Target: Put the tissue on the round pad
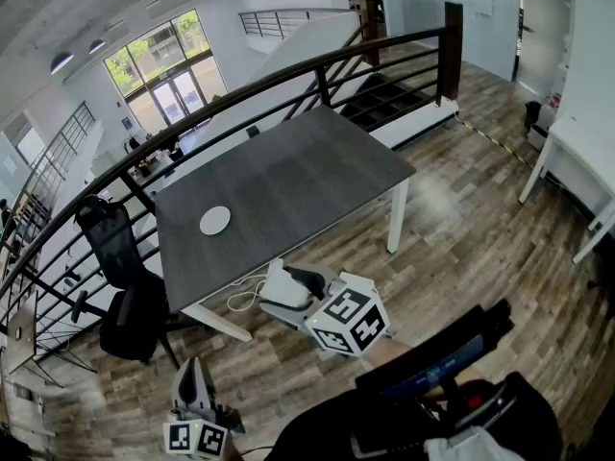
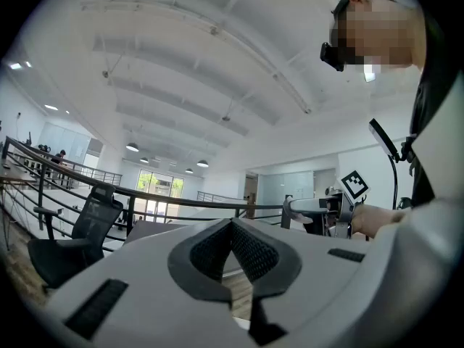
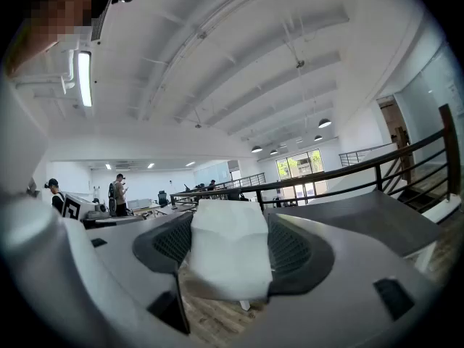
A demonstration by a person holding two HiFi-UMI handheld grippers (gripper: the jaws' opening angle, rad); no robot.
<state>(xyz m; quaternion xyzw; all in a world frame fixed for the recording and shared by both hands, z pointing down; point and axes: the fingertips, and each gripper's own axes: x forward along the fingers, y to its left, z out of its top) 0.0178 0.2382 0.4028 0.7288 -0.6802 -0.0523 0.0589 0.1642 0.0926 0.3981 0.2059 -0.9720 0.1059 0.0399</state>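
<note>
looking down on a grey table (image 1: 288, 185) standing on a wood plank floor (image 1: 461, 219), backing onto a curving black railing (image 1: 288, 75), neighbouring a black office chair (image 1: 120, 257); taking in daylight through tall windows (image 1: 163, 65) under ceiling lamps (image 1: 61, 61).

White-shelled right gripper (image 1: 275, 288), dark ribbed jaws, black-and-white marker cube (image 1: 348, 322)

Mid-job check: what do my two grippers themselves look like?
The left gripper and right gripper match: pale grey-white moulded bodies, jaws lined with dark mesh-textured pads in dark surrounds, black rectangular slots on the shells. Each carries a white cube printed with black square markers.
</note>
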